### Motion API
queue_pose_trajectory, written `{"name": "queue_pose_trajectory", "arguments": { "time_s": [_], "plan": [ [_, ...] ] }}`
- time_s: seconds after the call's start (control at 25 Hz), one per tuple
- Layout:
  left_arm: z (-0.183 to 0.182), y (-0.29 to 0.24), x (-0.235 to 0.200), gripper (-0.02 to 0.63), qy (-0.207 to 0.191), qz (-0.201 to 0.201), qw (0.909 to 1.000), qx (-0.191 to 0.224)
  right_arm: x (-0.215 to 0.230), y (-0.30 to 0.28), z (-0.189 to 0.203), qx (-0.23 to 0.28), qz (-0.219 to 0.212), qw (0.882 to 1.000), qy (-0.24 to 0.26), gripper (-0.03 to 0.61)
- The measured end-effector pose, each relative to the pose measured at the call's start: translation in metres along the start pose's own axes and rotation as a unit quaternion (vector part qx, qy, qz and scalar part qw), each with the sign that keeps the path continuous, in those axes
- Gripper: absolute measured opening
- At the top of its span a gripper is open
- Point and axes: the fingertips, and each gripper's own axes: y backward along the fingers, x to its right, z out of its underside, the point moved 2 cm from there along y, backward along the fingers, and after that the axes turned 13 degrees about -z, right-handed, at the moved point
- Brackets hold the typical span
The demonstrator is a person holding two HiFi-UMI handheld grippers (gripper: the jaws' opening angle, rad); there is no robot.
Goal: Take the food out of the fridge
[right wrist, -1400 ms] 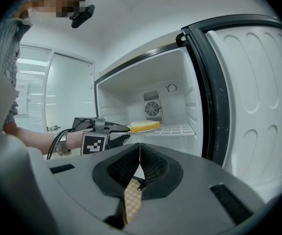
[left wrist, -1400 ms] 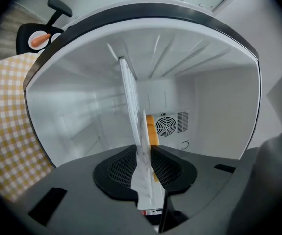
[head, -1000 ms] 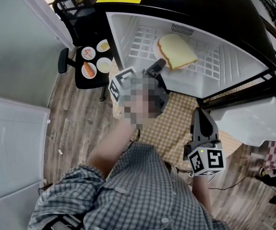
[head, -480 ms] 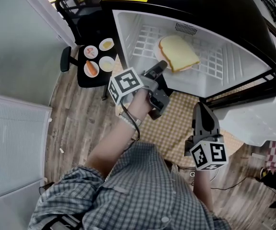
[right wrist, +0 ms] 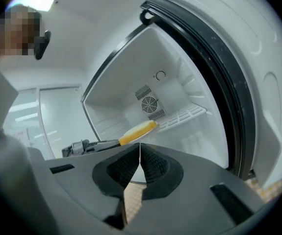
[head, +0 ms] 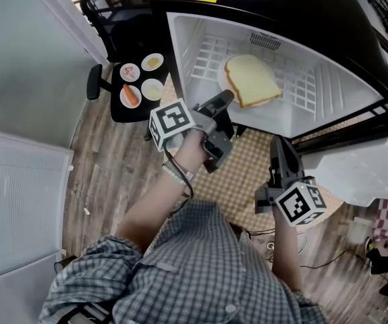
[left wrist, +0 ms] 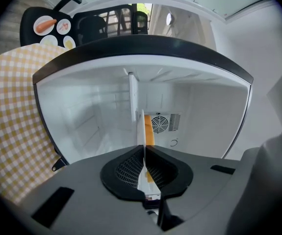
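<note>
Head view: fridge (head: 328,96) open, lying low under the camera. Bread (head: 251,79) sits on a white plate (head: 222,76) on the wire shelf (head: 305,86). Left tongs (head: 222,101) reach in to the near rim of the plate. Right tongs (head: 278,144) held outside the fridge, over the checked mat (head: 244,174), well apart from the plate. Four small dishes (head: 142,79) on a black seat beside the fridge.

Left gripper view: the tongs have just been closing. The jaws are nearly together, pads pressed on the plate rim, which shows edge-on as a thin white line between them. The orange crust of the bread lies against the plate just beyond the pads. Fan grille (left wrist: 159,124) on the back wall behind it.

Right gripper view: jaws together at the tips, nothing between them; only checked mat shows through the gap lower down. These tongs point into the open fridge. Beyond them the bread lies at the shelf's front, with the left tongs coming in from the left and touching the plate there.
</note>
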Motion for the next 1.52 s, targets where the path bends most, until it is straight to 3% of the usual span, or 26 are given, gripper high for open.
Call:
{"name": "queue_pose_trajectory", "arguments": {
  "time_s": [0.24,0.56,0.76,0.92,1.24,1.52],
  "plan": [
    [0.002,0.007,-0.003,0.018,0.006,0.002,0.9999,-0.01,0.013,-0.02,0.006,0.037,-0.035,0.988,-0.148,0.011],
    [0.004,0.011,-0.005,0.017,0.001,0.004,0.9999,-0.017,0.023,-0.048,0.007,0.062,-0.064,0.971,-0.22,0.012],
    [0.004,0.012,-0.007,0.015,-0.003,-0.001,0.9999,-0.015,0.021,-0.061,0.006,0.094,-0.085,0.947,-0.295,0.012],
    [0.004,0.012,-0.007,0.014,-0.006,0.0,0.9999,-0.015,0.023,-0.066,0.009,0.102,-0.099,0.936,-0.321,0.012],
    [0.004,0.011,-0.01,0.012,-0.01,0.0,0.9998,-0.015,0.024,-0.071,0.013,0.106,-0.118,0.927,-0.34,0.012],
    [0.004,0.013,-0.01,0.012,-0.034,-0.003,0.9993,-0.017,0.023,-0.071,0.016,0.108,-0.118,0.926,-0.341,0.012]
  ]
}}
